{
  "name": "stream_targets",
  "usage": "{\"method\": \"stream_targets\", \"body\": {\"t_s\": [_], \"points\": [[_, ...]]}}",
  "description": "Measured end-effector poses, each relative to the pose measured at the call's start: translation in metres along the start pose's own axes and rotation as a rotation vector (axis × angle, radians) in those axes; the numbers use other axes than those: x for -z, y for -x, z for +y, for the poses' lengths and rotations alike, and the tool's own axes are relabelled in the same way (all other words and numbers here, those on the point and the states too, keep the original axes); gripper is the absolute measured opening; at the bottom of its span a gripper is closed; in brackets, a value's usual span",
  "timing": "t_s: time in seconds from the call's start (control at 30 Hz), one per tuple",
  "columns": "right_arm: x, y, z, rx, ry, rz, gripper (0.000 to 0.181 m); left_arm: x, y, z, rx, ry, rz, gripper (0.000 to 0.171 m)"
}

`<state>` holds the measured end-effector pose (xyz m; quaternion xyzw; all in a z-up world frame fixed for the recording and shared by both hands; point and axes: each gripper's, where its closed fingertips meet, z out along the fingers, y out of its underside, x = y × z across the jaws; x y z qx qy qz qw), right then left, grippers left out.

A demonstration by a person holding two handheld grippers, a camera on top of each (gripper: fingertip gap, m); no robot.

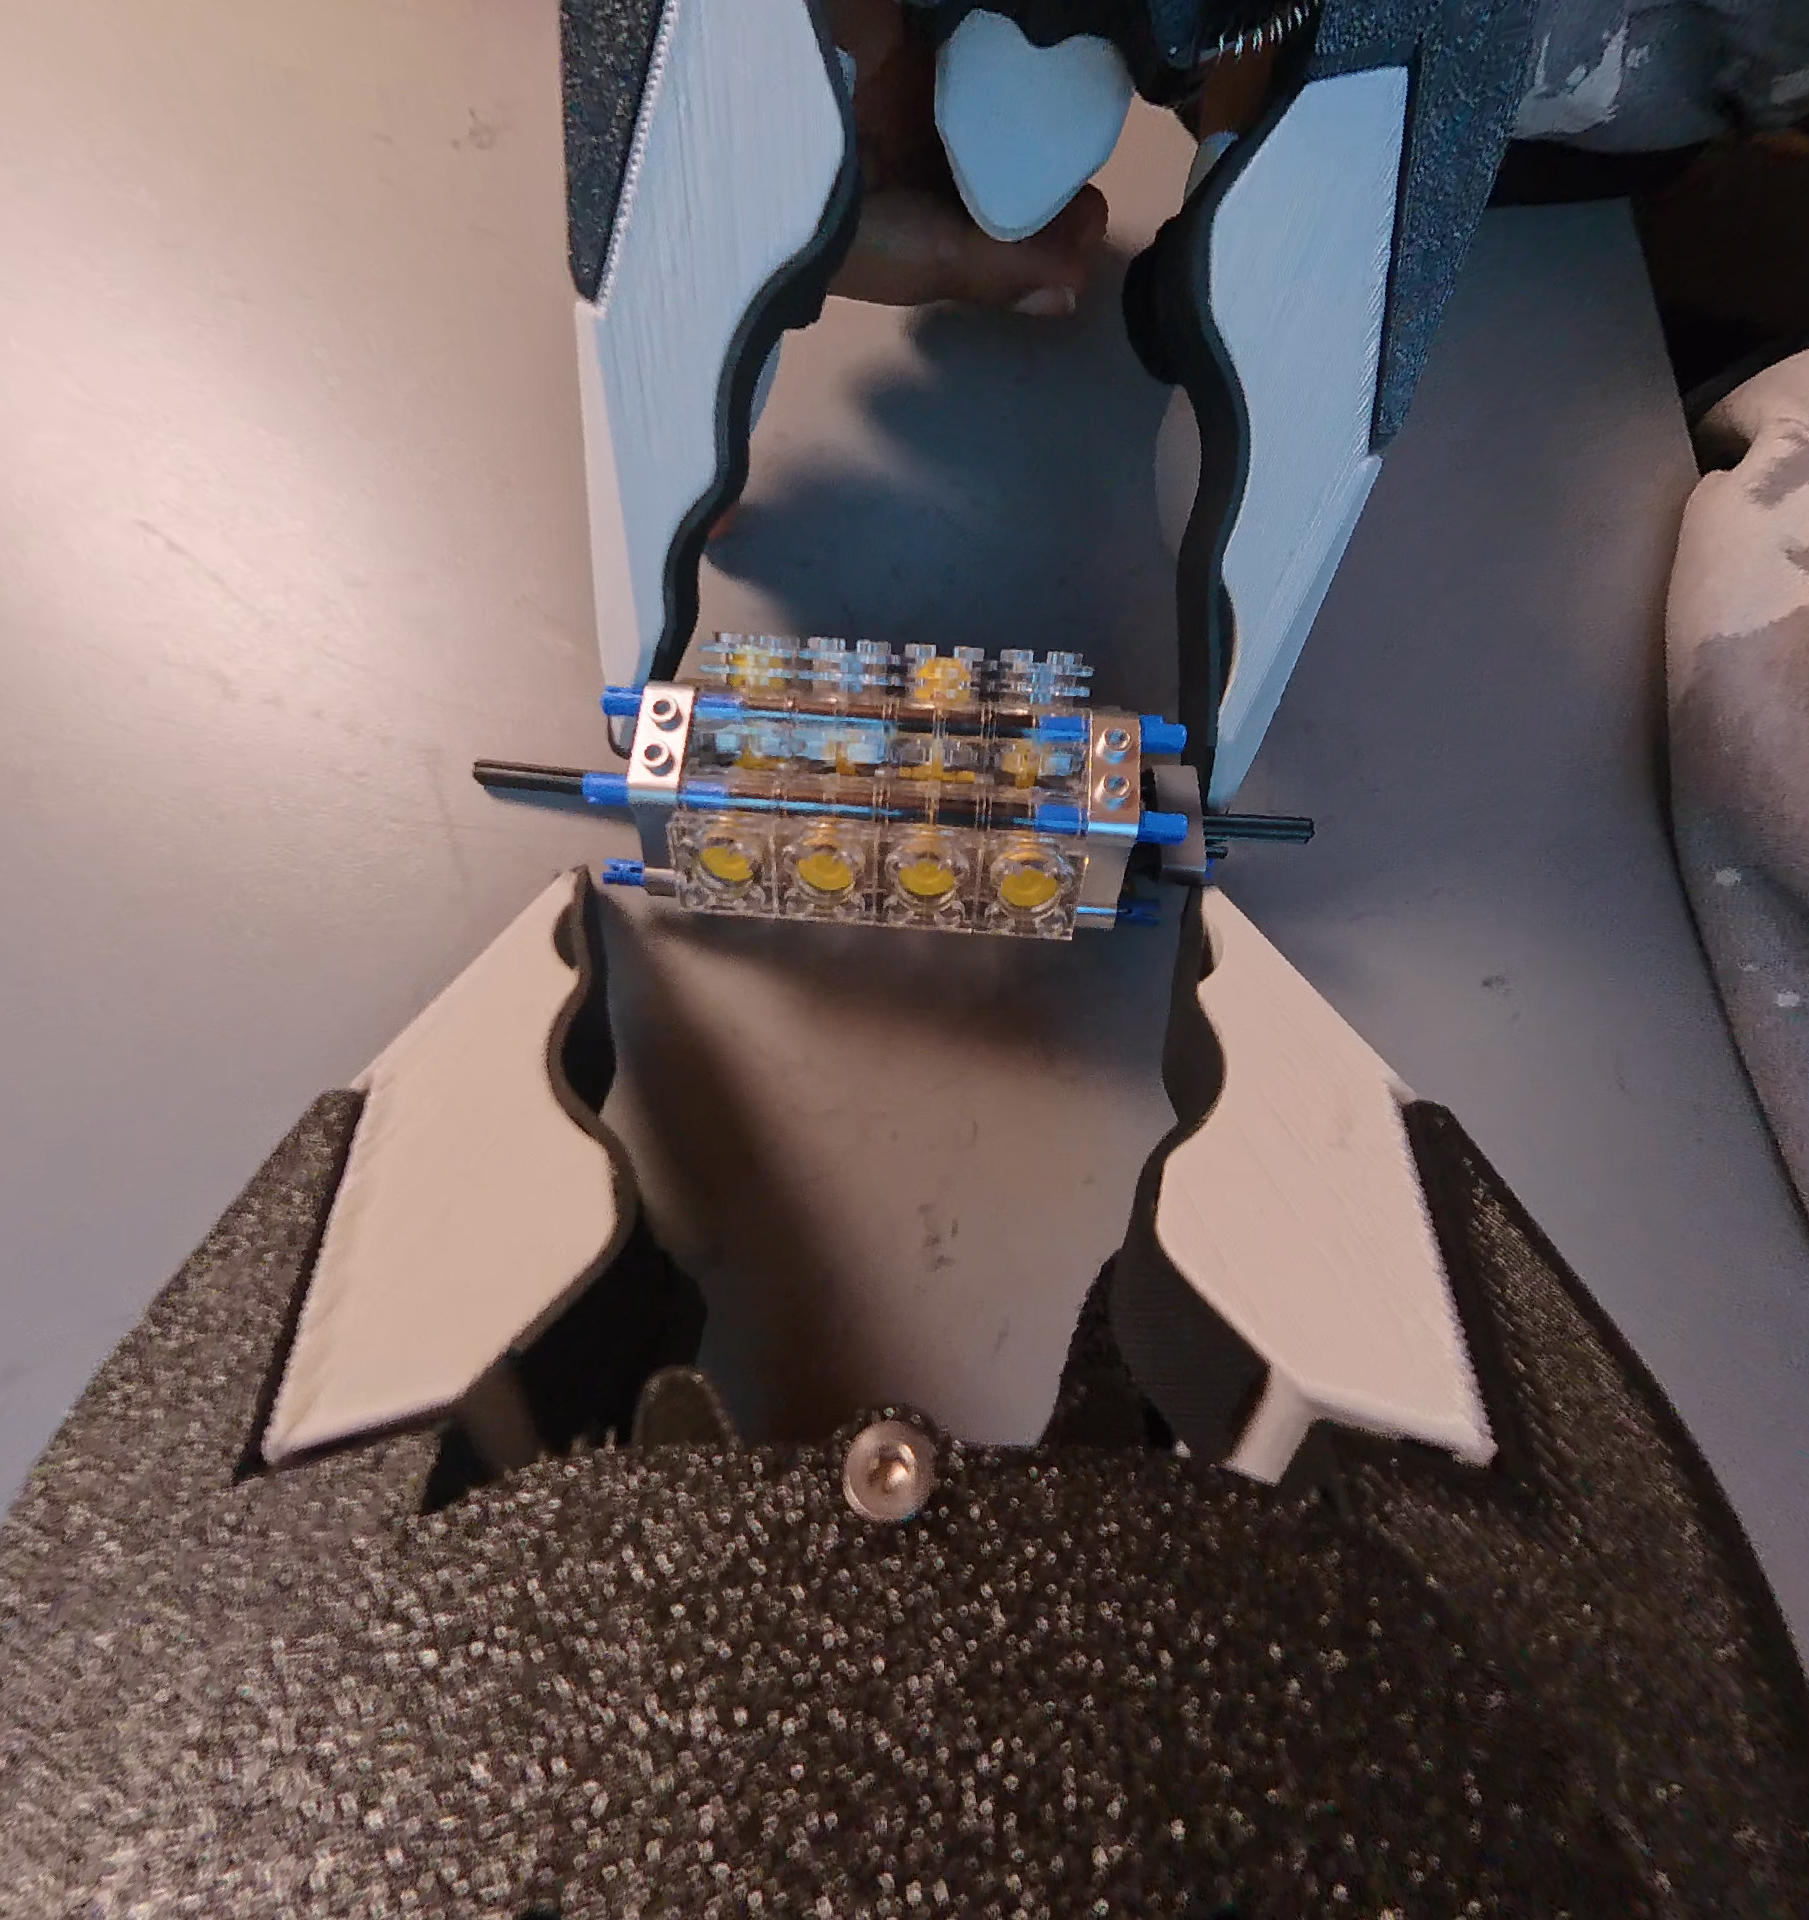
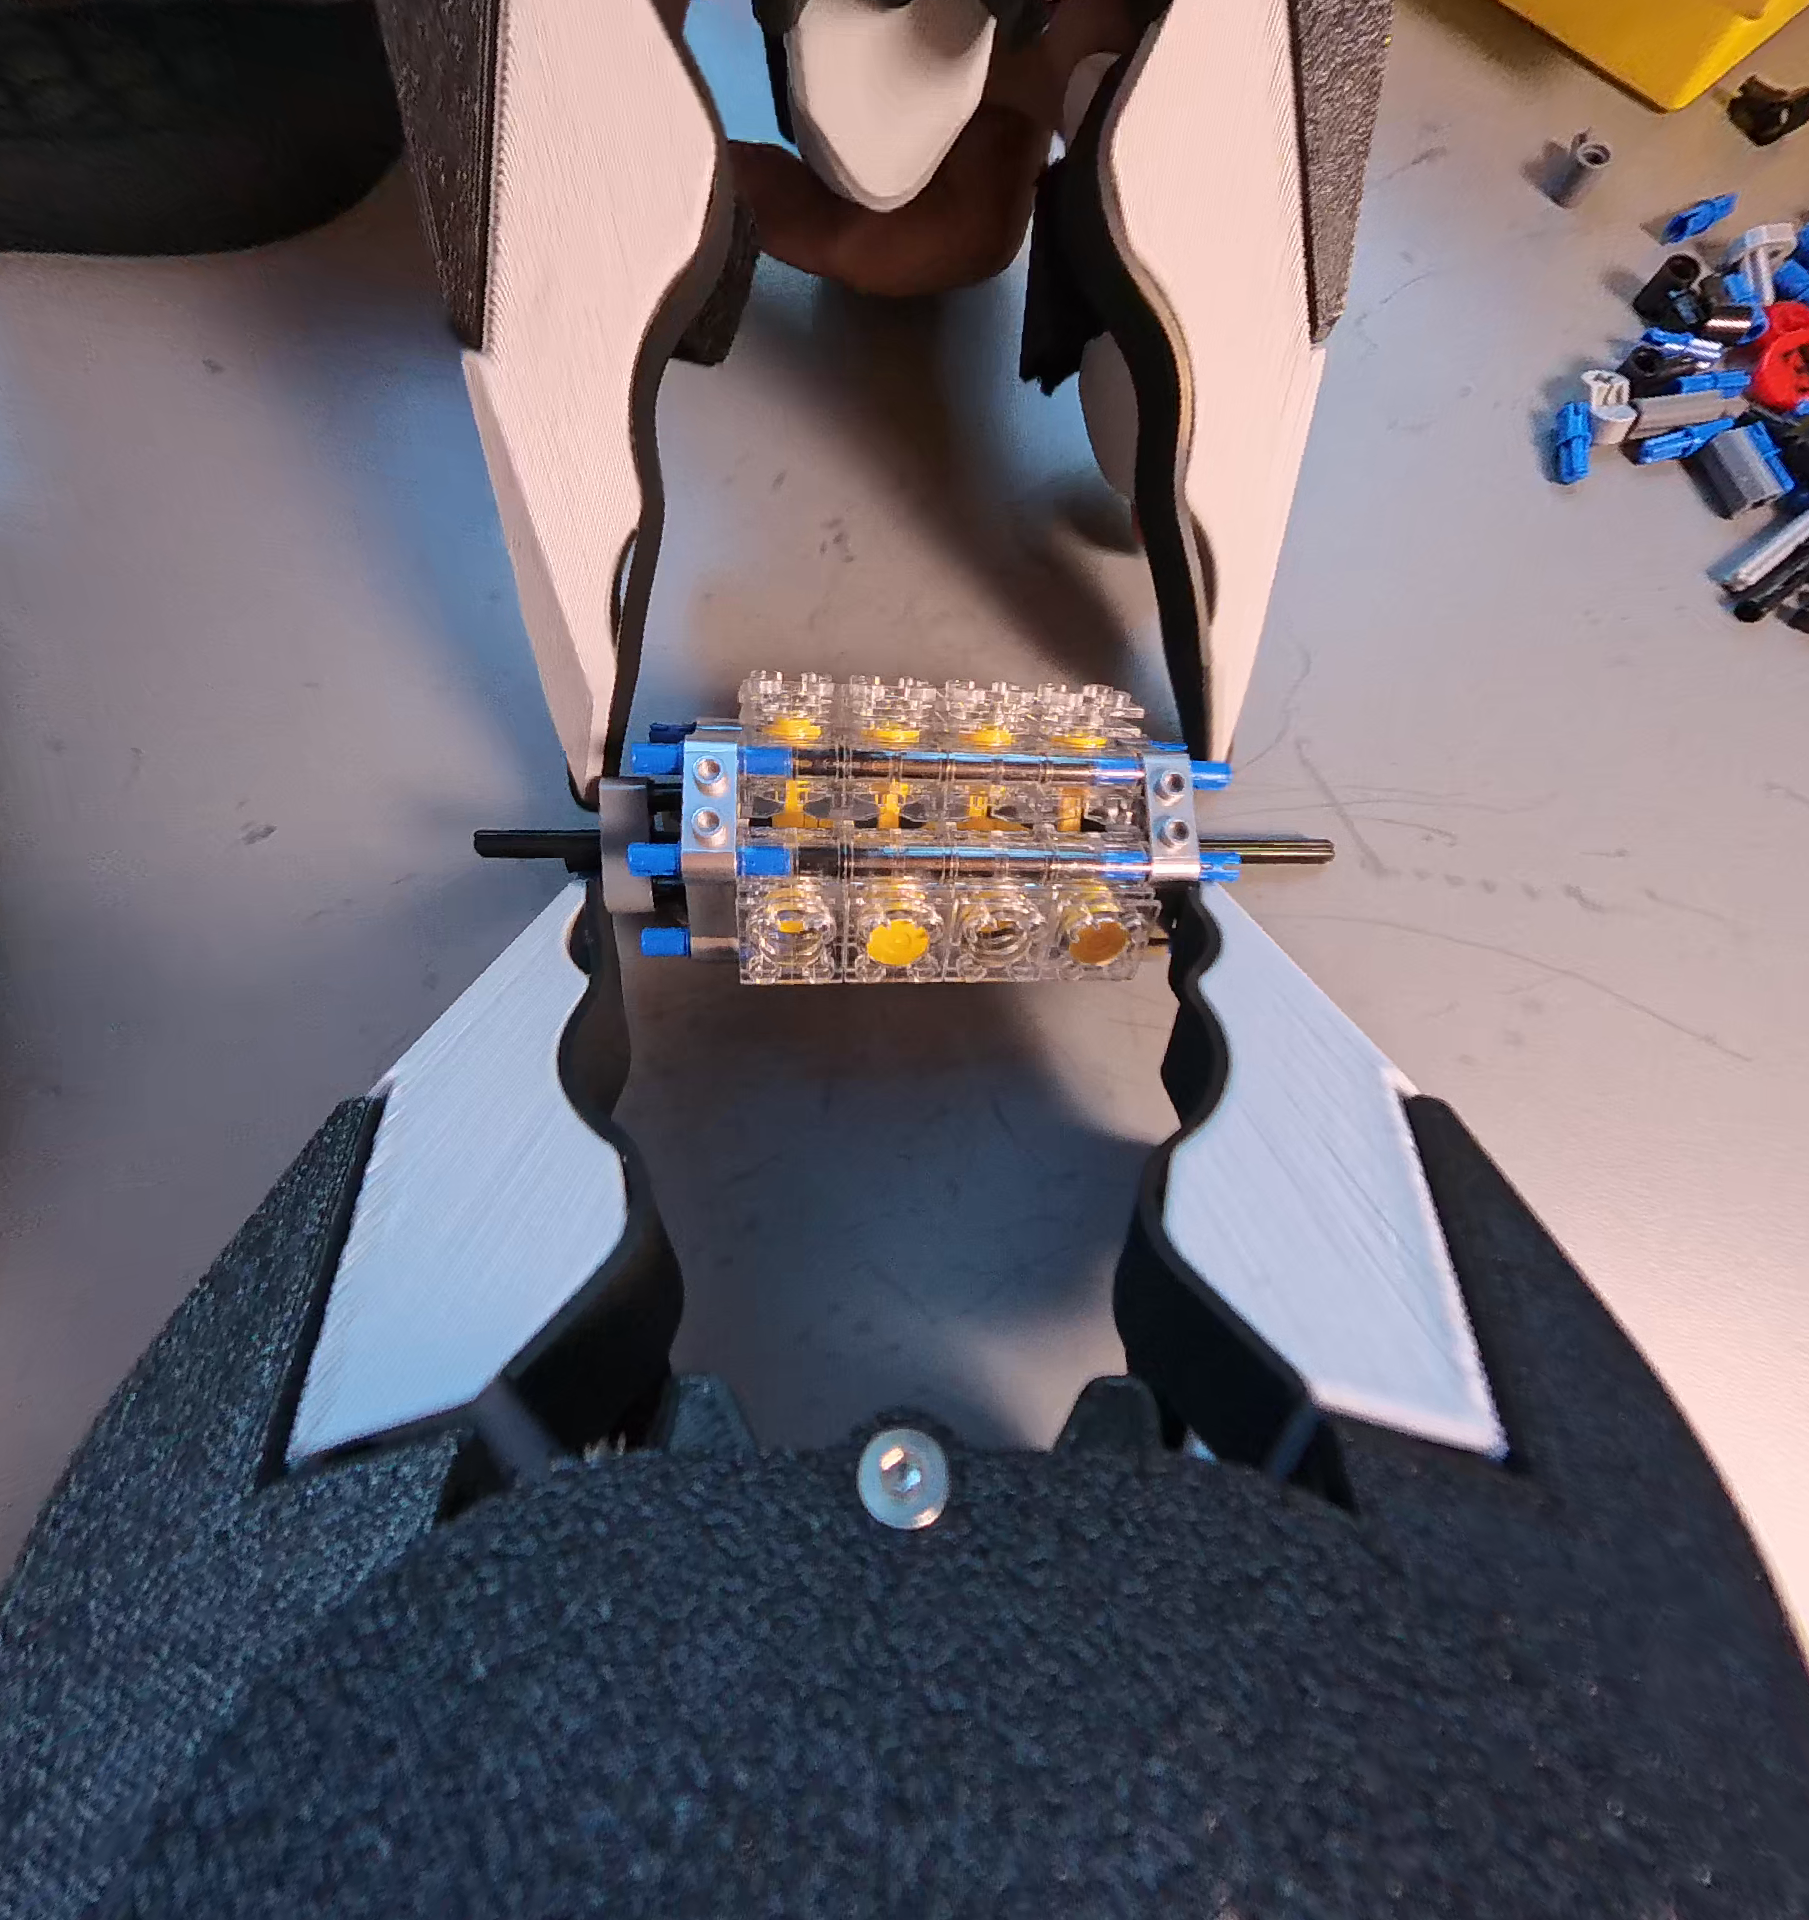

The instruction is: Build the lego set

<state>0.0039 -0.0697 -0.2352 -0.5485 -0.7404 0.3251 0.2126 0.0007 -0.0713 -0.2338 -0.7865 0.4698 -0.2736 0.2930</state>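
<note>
A toy engine block [image 1: 869, 821] of clear bricks with yellow pistons, blue pins and a black axle hangs above the grey table [image 1: 256, 520]. My left gripper [image 1: 895, 904] comes in from the near side. Its fingertips press on the block's two ends. My right gripper [image 1: 941, 717] reaches in from the far side and clamps the same ends. In the right wrist view the block [image 2: 931, 831] sits between my right gripper's [image 2: 884, 914] fingertips, and the left gripper [image 2: 905, 748] faces it from across. Both grippers are shut on the block.
A pile of loose blue, black, grey and red parts [image 2: 1762, 416] lies on the table at the right, with a yellow bin [image 2: 1658, 42] behind it. A mottled grey cloth [image 1: 1773, 831] borders the table's edge. A person's hand [image 1: 962, 260] holds each far gripper. The tips of both grippers are at nearly the same place.
</note>
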Motion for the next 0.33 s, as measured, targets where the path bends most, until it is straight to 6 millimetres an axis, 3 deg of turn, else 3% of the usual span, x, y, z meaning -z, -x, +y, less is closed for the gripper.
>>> {"method": "stream_targets", "body": {"t_s": [0.13,0.33], "points": [[0.0,0.0005,0.0,0.003,0.0,0.0,0.104,0.0063,-0.002,-0.0022,0.072,-0.045,0.048,0.098],[-0.0002,-0.0003,-0.0004,-0.008,-0.001,0.008,0.104,0.0033,-0.0065,-0.0012,0.064,-0.017,0.024,0.106]]}}
